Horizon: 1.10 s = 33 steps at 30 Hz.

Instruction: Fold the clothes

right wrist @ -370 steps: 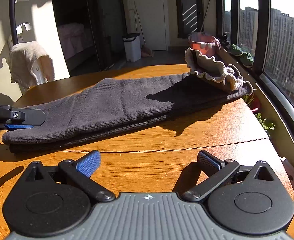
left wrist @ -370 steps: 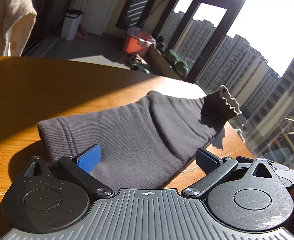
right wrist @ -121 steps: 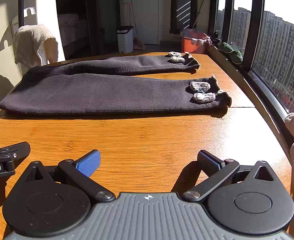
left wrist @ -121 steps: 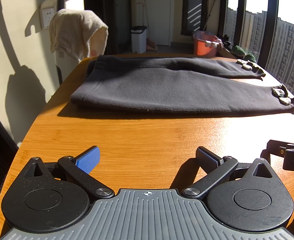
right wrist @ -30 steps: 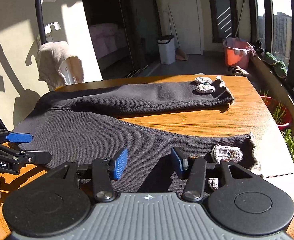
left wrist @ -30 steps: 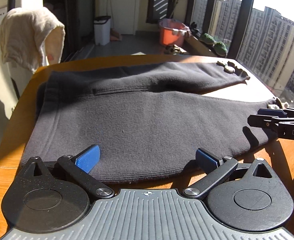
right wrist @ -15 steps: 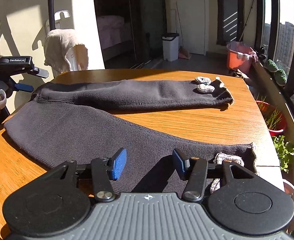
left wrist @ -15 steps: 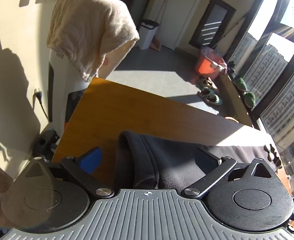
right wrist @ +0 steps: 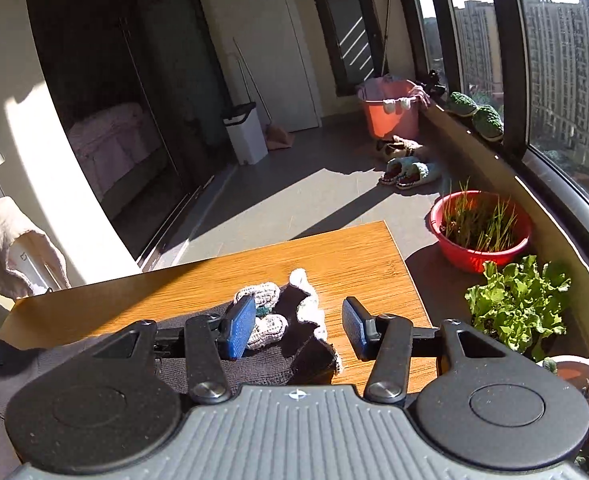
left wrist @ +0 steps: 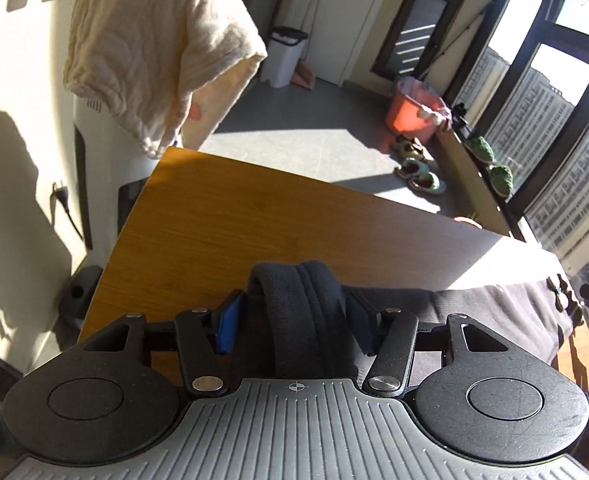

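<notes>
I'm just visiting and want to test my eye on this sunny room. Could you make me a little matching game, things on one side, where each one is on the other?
Things:
1. dark trousers
2. cream towel
3. red basin of sprouts
4. green slippers

Places:
A. on the floor beside the table
B. on the window ledge
C. pinched in the left gripper
D. draped over the white appliance

Pairs: 1-C, 2-D, 3-A, 4-B
</notes>
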### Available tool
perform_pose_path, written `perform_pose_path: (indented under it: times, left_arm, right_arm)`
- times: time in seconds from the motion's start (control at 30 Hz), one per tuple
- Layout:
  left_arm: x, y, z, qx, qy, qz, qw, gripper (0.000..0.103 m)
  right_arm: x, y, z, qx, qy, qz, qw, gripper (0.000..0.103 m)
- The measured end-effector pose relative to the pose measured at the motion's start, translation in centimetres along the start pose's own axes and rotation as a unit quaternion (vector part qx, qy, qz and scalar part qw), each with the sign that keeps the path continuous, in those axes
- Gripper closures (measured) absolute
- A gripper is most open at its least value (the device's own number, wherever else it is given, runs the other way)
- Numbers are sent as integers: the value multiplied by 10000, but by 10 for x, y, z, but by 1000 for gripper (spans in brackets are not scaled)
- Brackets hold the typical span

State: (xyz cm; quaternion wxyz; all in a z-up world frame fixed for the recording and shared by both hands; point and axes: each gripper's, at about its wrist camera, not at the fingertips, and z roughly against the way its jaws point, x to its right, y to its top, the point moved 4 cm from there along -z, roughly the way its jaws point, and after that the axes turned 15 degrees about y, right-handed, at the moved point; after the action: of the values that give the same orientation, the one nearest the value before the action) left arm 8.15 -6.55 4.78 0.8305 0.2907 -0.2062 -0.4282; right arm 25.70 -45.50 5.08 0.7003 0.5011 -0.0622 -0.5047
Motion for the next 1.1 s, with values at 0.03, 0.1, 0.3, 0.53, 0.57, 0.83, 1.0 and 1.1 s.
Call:
perform_pose_path:
  times: [0.03, 0.1, 0.3, 0.53, 0.57, 0.83, 1.0, 1.1]
  left_arm:
    - [0, -1, 1, 47, 0, -48, 10000, 45]
    - [2, -3, 1, 113, 12, -128, 9999, 46]
    - [1, -3, 3, 148, -52, -181, 9997, 53]
    - [-6, 4, 84, 998, -626, -169, 9929, 62]
    - [-10, -5, 103, 1102, -704, -190, 9912, 63]
    - [-39, -112, 173, 954, -488, -463, 9932, 61]
    - [-47, -121, 173, 838, -575, -120, 9948, 33]
    - [-26, -119, 172, 928, -667, -288, 9930, 15]
  right_arm:
    - [1, 2, -9, -22, -16, -13, 10000, 54]
    - [3, 3, -28, -148, -124, -12, 9998, 54]
    - [-8, 10, -44, -268, -61, 41, 9996, 96]
    - [-42, 12, 61, 546, 401, 225, 9974, 97]
    - [-45, 4, 85, 653, 439, 279, 9965, 97]
    - [-36, -79, 180, 456, -512, 861, 9939, 96]
    - [-18, -87, 200, 700, -423, 191, 9965, 90]
    - [-18, -98, 199, 648, -142, -134, 9977, 65]
